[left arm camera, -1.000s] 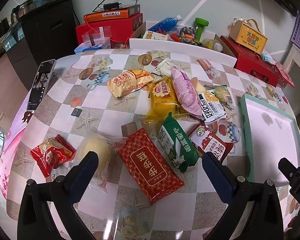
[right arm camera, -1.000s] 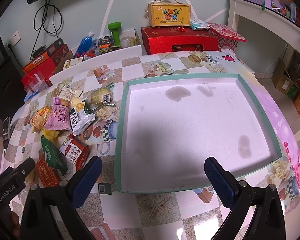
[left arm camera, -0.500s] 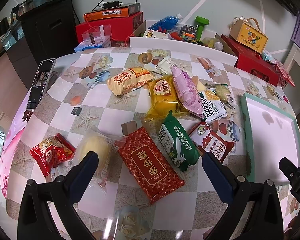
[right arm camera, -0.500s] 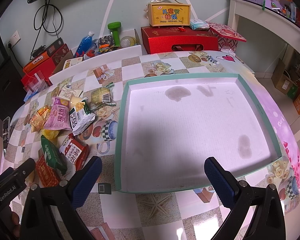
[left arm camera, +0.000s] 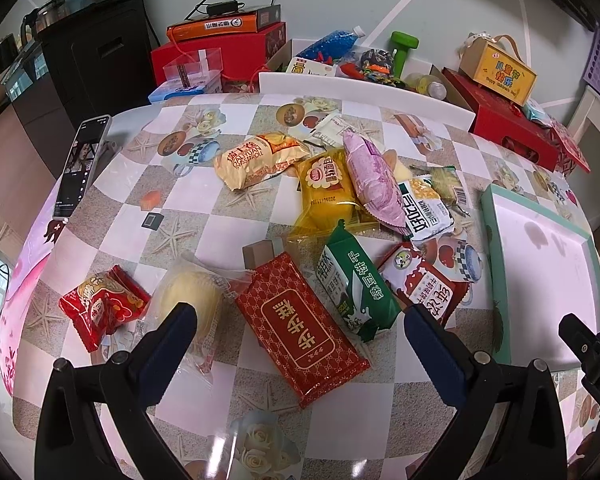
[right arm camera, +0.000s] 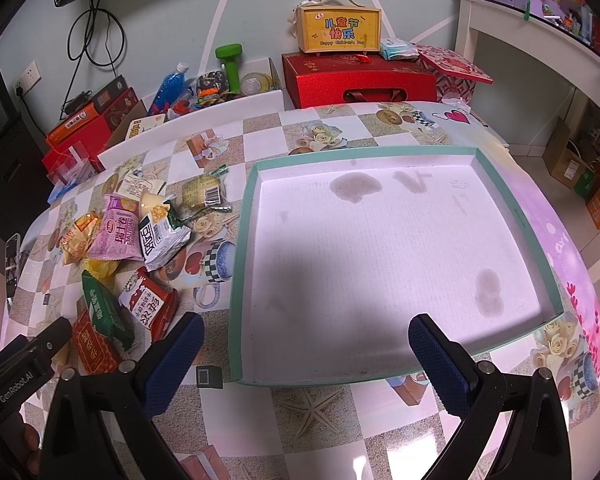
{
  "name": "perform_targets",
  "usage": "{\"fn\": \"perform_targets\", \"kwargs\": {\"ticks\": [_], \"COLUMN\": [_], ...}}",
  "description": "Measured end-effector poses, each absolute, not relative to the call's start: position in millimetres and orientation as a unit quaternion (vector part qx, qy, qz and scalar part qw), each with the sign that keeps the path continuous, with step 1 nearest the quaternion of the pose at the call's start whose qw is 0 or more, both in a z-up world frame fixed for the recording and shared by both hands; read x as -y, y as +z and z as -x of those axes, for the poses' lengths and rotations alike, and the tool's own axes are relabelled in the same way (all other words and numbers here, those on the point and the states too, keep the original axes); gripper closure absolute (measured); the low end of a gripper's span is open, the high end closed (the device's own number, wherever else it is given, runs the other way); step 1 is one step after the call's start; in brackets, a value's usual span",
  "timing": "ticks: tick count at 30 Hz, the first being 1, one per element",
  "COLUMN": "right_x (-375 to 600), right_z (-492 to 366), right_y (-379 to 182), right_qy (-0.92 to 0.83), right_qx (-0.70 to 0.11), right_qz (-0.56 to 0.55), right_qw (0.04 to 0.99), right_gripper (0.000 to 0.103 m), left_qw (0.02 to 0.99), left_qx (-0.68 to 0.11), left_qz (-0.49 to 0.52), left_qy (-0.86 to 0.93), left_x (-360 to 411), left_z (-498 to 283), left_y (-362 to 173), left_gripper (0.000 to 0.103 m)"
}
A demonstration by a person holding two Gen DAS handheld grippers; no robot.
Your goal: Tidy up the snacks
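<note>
Several snack packets lie in a heap on the checked table. In the left wrist view I see a long red packet (left arm camera: pixel 300 320), a green packet (left arm camera: pixel 354 284), a red and white packet (left arm camera: pixel 424 286), a yellow packet (left arm camera: pixel 326 184), a pink packet (left arm camera: pixel 370 174), a pale bun packet (left arm camera: pixel 190 300) and a small red packet (left arm camera: pixel 100 306). My left gripper (left arm camera: pixel 298 338) is open above the long red packet. A shallow teal-rimmed tray (right arm camera: pixel 244 240) lies empty to the right. My right gripper (right arm camera: pixel 306 354) is open over the tray's near edge.
A phone (left arm camera: pixel 80 166) lies at the table's left edge. Red gift boxes (right arm camera: pixel 360 80), a yellow box (right arm camera: pixel 338 30), a green dumbbell (right arm camera: pixel 230 64) and a blue bottle (right arm camera: pixel 168 88) stand behind the table. A white board (left arm camera: pixel 364 90) runs along the far edge.
</note>
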State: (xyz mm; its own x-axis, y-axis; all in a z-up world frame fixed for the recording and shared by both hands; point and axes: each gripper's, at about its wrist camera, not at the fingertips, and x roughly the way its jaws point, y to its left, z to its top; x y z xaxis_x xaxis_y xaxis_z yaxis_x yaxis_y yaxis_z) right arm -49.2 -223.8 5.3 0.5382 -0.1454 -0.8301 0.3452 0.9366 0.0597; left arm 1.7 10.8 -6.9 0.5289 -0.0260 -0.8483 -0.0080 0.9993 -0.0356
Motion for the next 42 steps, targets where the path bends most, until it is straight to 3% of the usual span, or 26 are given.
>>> {"fn": "perform_targets", "kwargs": {"ticks": [18, 32, 42], "right_x": [220.7, 145.0, 78.3], "right_z": [47.0, 17.6, -0.6], "right_y": [4.8, 12.3, -21.6], "right_qy": [-0.143, -0.039, 0.056], "right_qx": [-0.459, -0.446, -0.506], "right_qz": [-0.106, -0.072, -0.055], "right_qw": [0.871, 0.891, 0.859], "right_gripper": [0.000, 0.000, 0.000], "left_qw": [0.874, 0.872, 0.847], "left_qx": [-0.484, -0.470, -0.491], "left_qz": [0.031, 0.108, 0.156], "left_qy": [-0.005, 0.085, 0.133], "left_x": [-21.5, -121.3, -180.4], "left_z": [-3.8, -12.2, -13.2], "left_y": [-4.3, 14.0, -7.3], "left_gripper": [0.000, 0.000, 0.000]}}
